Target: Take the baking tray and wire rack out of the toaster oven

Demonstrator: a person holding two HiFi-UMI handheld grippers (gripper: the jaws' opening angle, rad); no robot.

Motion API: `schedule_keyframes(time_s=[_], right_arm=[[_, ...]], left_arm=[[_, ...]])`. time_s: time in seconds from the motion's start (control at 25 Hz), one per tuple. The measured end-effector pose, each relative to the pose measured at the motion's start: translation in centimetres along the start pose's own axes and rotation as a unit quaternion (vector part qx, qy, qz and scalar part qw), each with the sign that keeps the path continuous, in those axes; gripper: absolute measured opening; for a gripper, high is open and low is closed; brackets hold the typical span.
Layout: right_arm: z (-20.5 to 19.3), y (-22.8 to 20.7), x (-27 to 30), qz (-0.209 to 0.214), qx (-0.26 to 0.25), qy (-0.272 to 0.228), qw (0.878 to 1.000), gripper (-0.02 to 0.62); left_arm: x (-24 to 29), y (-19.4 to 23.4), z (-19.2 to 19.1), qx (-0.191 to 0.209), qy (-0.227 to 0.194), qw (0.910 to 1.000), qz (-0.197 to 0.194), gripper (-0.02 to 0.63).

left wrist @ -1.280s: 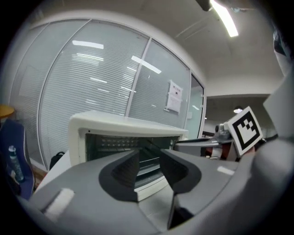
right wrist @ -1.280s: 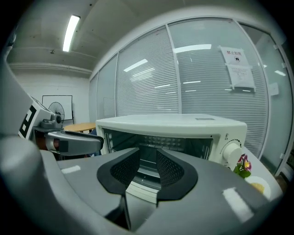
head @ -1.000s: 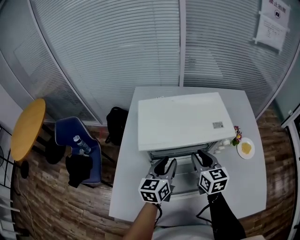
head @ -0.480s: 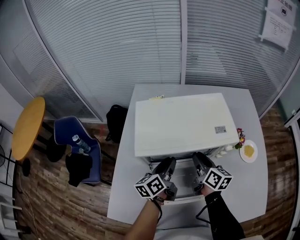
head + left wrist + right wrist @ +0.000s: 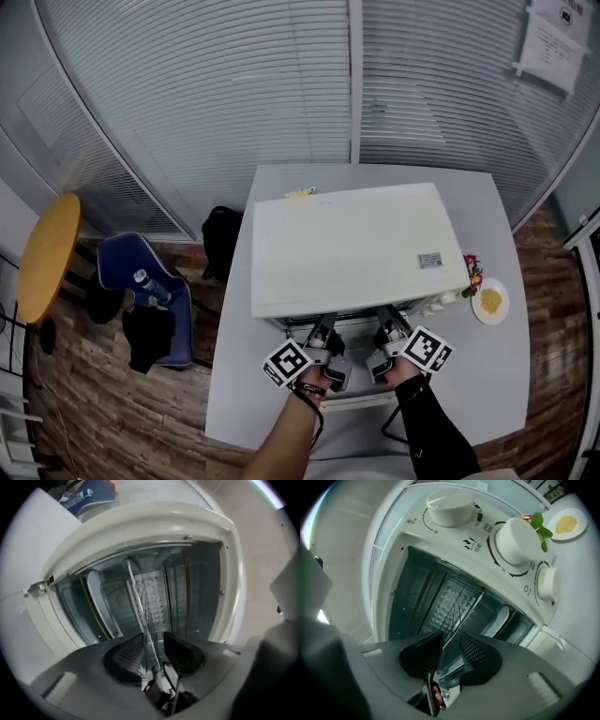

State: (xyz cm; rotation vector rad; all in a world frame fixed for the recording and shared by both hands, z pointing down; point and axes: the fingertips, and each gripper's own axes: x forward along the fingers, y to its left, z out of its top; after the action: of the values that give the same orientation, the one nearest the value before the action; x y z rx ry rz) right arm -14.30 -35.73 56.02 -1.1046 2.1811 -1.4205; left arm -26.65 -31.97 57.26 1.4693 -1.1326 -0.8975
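A white toaster oven (image 5: 352, 244) stands on the white table (image 5: 234, 403) with its door down. Inside, the wire rack (image 5: 140, 597) (image 5: 461, 603) sits above a pale baking tray (image 5: 96, 599) (image 5: 500, 617). Both grippers are rolled on their sides at the oven's mouth. My left gripper (image 5: 322, 330) (image 5: 152, 641) has just been opening its jaws; the rack's front wire runs between them with a gap on each side. My right gripper (image 5: 389, 328) (image 5: 451, 641) is open too, and the rack's front edge passes between its pads.
Three white knobs (image 5: 515, 541) line the oven's front on the right. A small plate of yellow food (image 5: 490, 302) and a flower sprig (image 5: 472, 272) sit at the table's right edge. A blue chair (image 5: 141, 300) and a yellow round table (image 5: 42, 253) stand to the left.
Both grippers have sunk and moved in under the oven's top edge to its mouth. Each has rolled onto its side, so the marker cubes now point outward.
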Motion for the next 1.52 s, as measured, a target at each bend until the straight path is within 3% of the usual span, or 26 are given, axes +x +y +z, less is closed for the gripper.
schedule_keyframes(time_s=[0.24,0.28,0.32,0.36,0.48,1.28,1.52], right_arm=[[0.7,-0.6,1.2,0.010,0.051,-0.020,0.998,0.092],[0.7,-0.6,1.4,0.016,0.062,-0.022,0.998,0.089],[0.7,-0.7,1.5,0.024,0.077,-0.023,0.996,0.060],[0.7,-0.7,1.6,0.033,0.094,-0.026,0.995,0.040],[0.6,-1.0,1.5,0.044,0.124,-0.036,0.991,0.025],[-0.3,-1.6,-0.7,0.032,0.128,-0.044,0.990,0.020],[-0.8,-1.7,-1.9,0.027,0.132,-0.042,0.990,0.020]], left_arm=[[1.1,0.0,1.5,-0.052,-0.037,0.9979,-0.009,0.192],[1.2,0.3,1.5,-0.057,-0.040,0.9976,-0.005,0.180],[1.2,0.8,1.6,-0.063,-0.043,0.9971,0.000,0.103],[1.1,1.1,1.6,-0.070,-0.047,0.9965,0.003,0.078],[1.0,1.4,1.6,-0.084,-0.055,0.9950,0.000,0.072],[-0.7,1.1,0.3,-0.120,-0.056,0.9910,-0.020,0.067],[-1.7,1.0,-0.4,-0.114,-0.052,0.9918,-0.024,0.067]])
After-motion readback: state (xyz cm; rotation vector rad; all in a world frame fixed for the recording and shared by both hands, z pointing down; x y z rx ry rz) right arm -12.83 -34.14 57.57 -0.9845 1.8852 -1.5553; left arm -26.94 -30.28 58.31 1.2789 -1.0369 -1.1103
